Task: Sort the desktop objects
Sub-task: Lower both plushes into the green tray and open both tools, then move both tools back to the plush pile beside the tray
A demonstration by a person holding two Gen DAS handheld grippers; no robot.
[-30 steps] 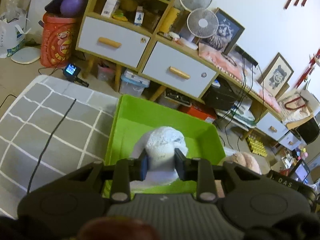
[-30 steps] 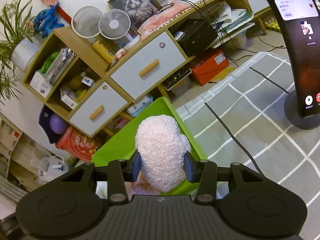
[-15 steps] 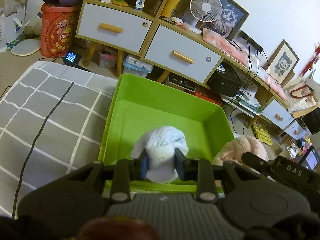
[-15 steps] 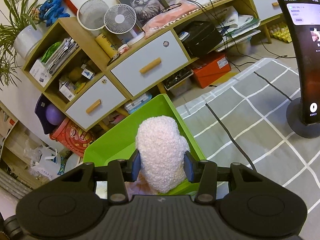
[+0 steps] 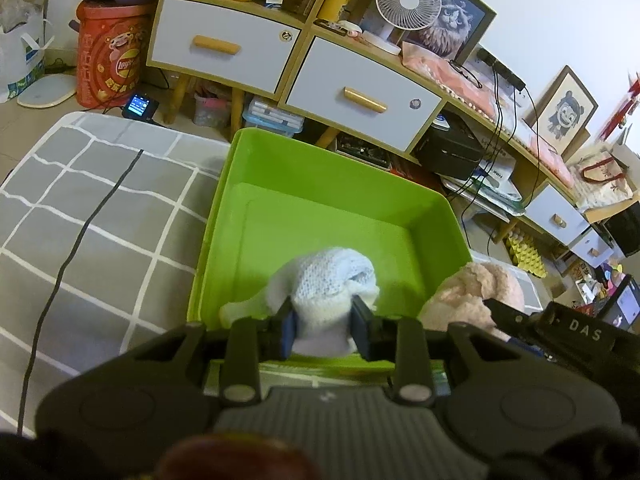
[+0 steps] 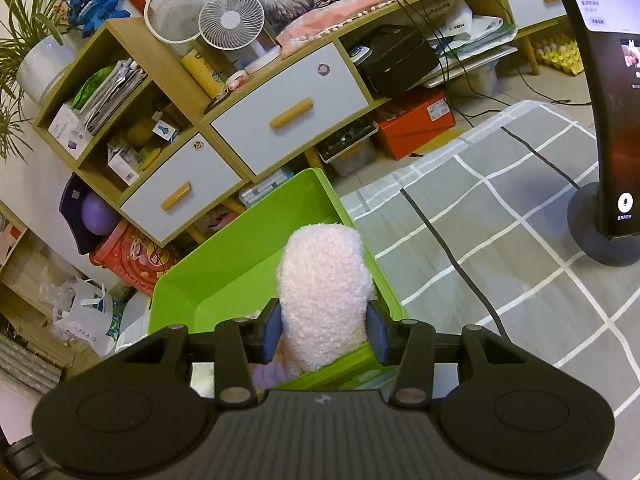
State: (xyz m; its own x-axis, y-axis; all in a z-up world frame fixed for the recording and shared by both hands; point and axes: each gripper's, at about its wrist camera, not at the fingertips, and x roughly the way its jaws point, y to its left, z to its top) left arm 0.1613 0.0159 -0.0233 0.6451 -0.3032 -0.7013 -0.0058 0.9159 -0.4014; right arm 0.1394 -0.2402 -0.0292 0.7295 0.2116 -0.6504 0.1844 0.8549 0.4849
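While both grippers are hovering at the green bin (image 5: 336, 176), each is gripping soft fabric.
Left gripper (image 5: 322, 330) is clamping a white knit bundle (image 5: 328, 280); right gripper (image 6: 325, 332) is squeezing a fluffy pink item (image 6: 324, 280), possibly a sock.

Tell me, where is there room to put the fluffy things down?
Most of the green bin's floor is bare, between its far wall and the blue-white knit bundle. The grey checked cloth left of the bin is bare apart from a black cable. The shelves behind are crowded.
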